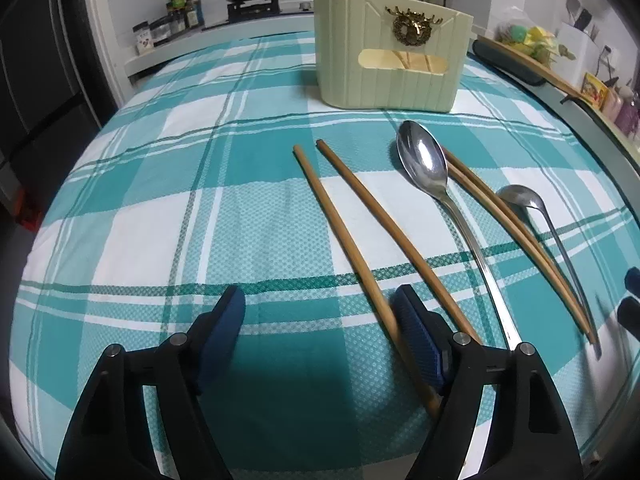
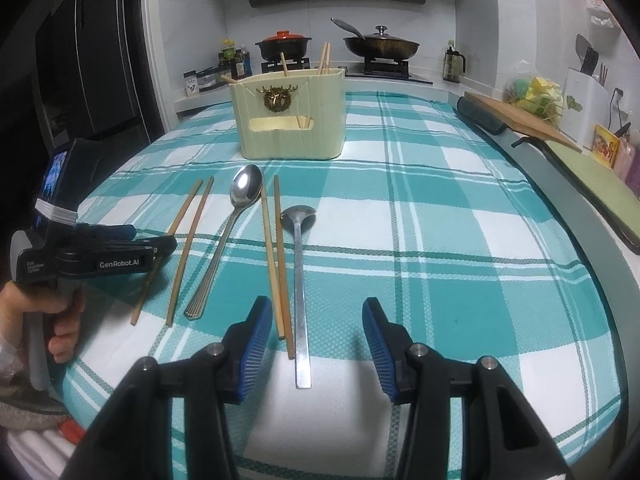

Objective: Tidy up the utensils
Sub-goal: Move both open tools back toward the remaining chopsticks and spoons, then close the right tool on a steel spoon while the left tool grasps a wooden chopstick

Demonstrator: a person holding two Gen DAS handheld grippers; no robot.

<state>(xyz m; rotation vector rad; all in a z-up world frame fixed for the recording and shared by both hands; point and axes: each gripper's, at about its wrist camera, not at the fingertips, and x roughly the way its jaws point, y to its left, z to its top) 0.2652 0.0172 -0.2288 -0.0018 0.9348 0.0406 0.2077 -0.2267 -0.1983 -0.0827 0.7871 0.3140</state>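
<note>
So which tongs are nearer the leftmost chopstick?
Left. The left tongs straddle the near end of the leftmost chopstick, its right pad beside it. The right tongs hover farther right, over the ladle handle.

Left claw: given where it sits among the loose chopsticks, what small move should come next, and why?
Probably close the left claw further on the leftmost chopstick. That stick already lies between its open pads, against the right pad, while the holder waits behind with other chopsticks standing in it.
</note>
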